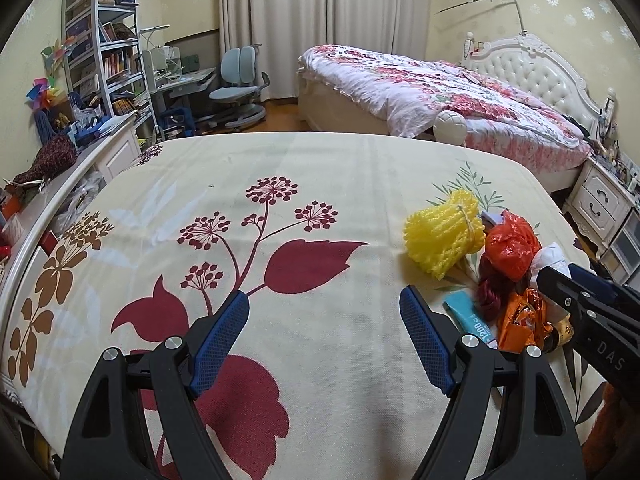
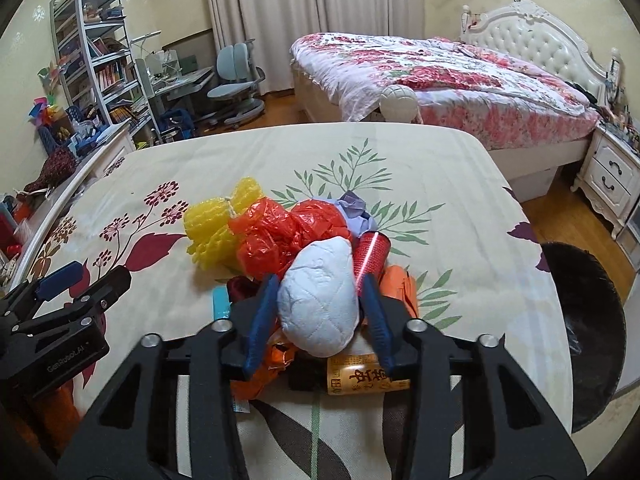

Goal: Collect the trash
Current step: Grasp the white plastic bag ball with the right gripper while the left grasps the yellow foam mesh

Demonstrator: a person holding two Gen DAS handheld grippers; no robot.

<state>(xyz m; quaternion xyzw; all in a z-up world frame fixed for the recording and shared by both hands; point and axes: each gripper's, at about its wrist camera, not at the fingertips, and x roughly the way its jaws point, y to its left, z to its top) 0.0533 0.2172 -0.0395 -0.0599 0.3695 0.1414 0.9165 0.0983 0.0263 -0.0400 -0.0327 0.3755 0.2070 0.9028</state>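
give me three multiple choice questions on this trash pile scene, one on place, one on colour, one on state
1. Where is the yellow foam net relative to the orange plastic bag, seen from the right wrist?
A. left
B. right
C. underneath

2. What colour is the padded wad between the right tool's fingers?
A. green
B. white
C. black

3. What state is the left tool in?
A. shut on a bottle
B. shut on the net
C. open, holding nothing

Answers: 1 A, the net lies at the pile's left edge. 2 B, it is white and quilted. 3 C, its fingers are spread over bare tablecloth, while the right tool grips the wad.
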